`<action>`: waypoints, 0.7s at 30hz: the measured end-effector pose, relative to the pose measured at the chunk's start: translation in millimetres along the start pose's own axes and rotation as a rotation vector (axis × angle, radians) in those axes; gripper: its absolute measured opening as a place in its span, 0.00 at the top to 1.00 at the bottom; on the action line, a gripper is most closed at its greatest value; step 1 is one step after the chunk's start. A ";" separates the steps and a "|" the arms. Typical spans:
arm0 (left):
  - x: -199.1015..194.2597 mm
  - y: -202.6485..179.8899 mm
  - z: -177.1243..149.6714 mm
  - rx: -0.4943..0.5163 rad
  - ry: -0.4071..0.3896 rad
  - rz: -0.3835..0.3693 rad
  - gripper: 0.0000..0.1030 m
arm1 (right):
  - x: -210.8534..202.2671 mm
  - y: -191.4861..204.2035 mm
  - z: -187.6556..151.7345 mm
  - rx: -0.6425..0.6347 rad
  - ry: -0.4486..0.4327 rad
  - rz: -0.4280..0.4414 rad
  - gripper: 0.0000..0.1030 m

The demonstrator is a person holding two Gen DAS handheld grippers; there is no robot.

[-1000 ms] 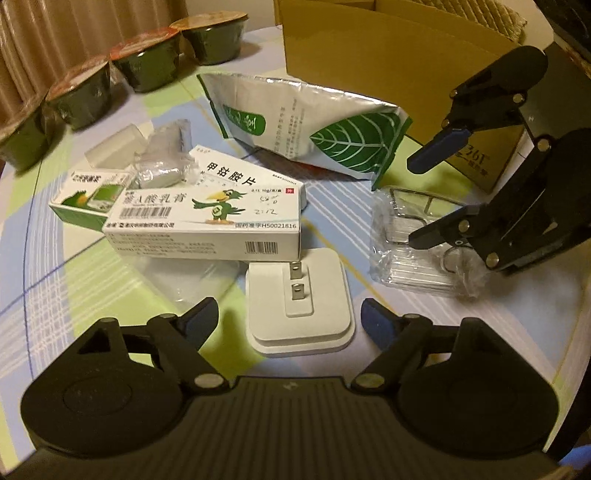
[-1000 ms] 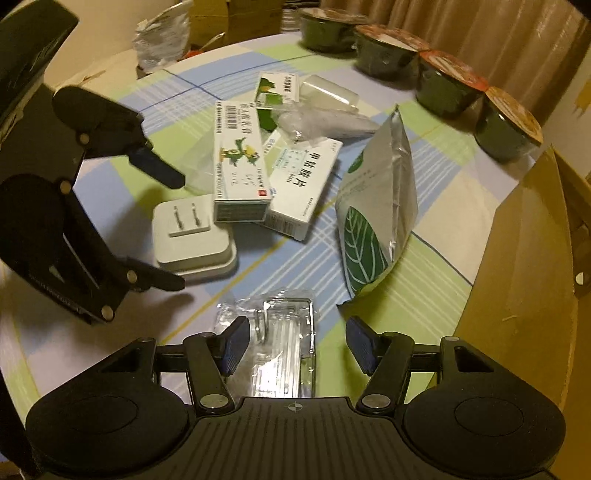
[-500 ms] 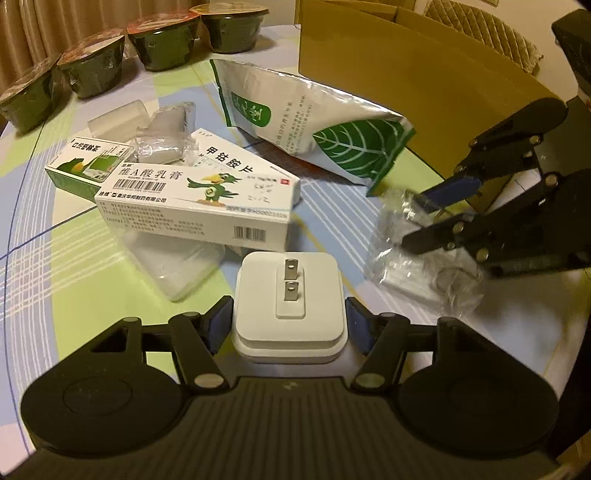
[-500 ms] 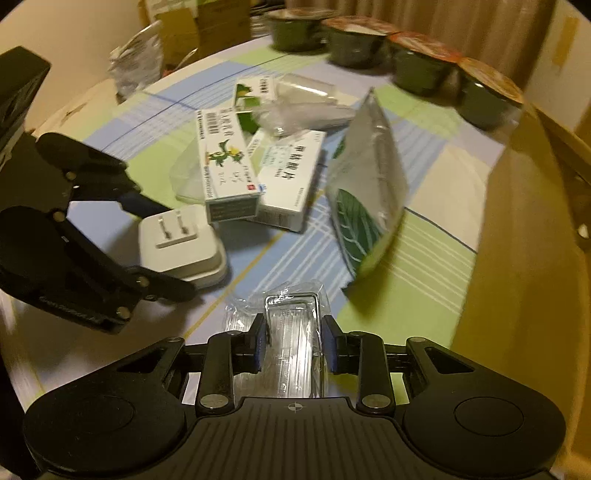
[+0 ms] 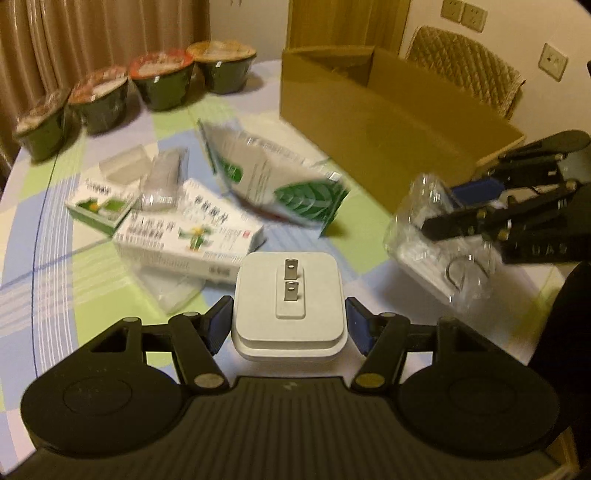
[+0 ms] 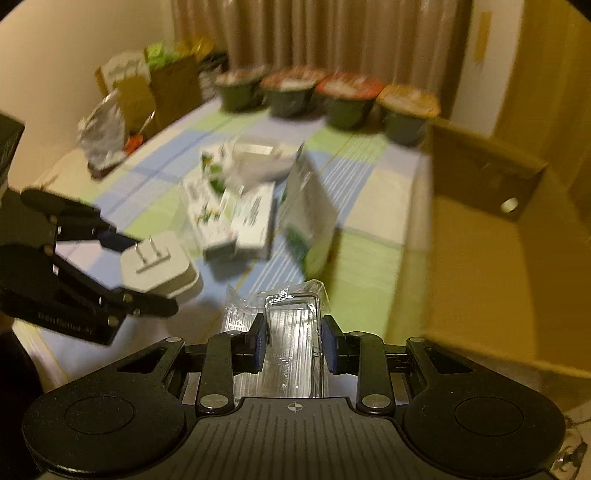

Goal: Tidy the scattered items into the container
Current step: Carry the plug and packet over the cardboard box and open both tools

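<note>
Checked tablecloth table (image 5: 92, 280), medicine boxes (image 5: 184, 240), leaf-printed pouch (image 5: 273, 184), four bowls (image 5: 162, 85), cardboard box (image 5: 388, 122)

A round table (image 5: 48, 236) covered with a cloth checked in blue, green and white is seen under warm, dim light. Beyond the table, brown pleated curtains (image 5: 110, 33) are hung. To their right, a cream wall (image 5: 436, 26) with sockets (image 5: 461, 14) is seen, and a quilted chair back (image 5: 465, 74) is set against it.
</note>
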State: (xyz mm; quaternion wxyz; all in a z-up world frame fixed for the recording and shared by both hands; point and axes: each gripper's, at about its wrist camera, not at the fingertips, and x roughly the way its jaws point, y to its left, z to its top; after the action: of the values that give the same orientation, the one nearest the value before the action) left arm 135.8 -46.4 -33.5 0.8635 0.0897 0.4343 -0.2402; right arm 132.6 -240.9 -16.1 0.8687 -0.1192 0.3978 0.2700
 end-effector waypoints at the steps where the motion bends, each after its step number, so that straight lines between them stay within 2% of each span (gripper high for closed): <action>1: -4.2 -5.3 5.2 0.005 -0.012 -0.004 0.42 | -9.4 -5.4 3.9 0.005 -0.018 -0.014 0.68; 11: -14.9 -81.9 80.1 0.086 -0.121 -0.072 0.42 | -75.0 -82.6 28.3 0.094 -0.138 -0.176 0.68; 16: 2.4 -125.2 120.1 0.137 -0.158 -0.110 0.42 | -81.0 -127.9 27.2 0.149 -0.154 -0.227 0.68; 21: 29.7 -153.2 149.1 0.170 -0.169 -0.138 0.42 | -73.2 -155.0 27.3 0.167 -0.152 -0.244 0.68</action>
State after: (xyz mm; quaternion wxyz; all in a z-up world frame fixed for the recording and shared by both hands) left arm 180.8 -243.7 41.6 0.8677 0.1120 0.3432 -0.3416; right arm 197.7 -384.8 55.9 0.9295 -0.0735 0.3346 0.1368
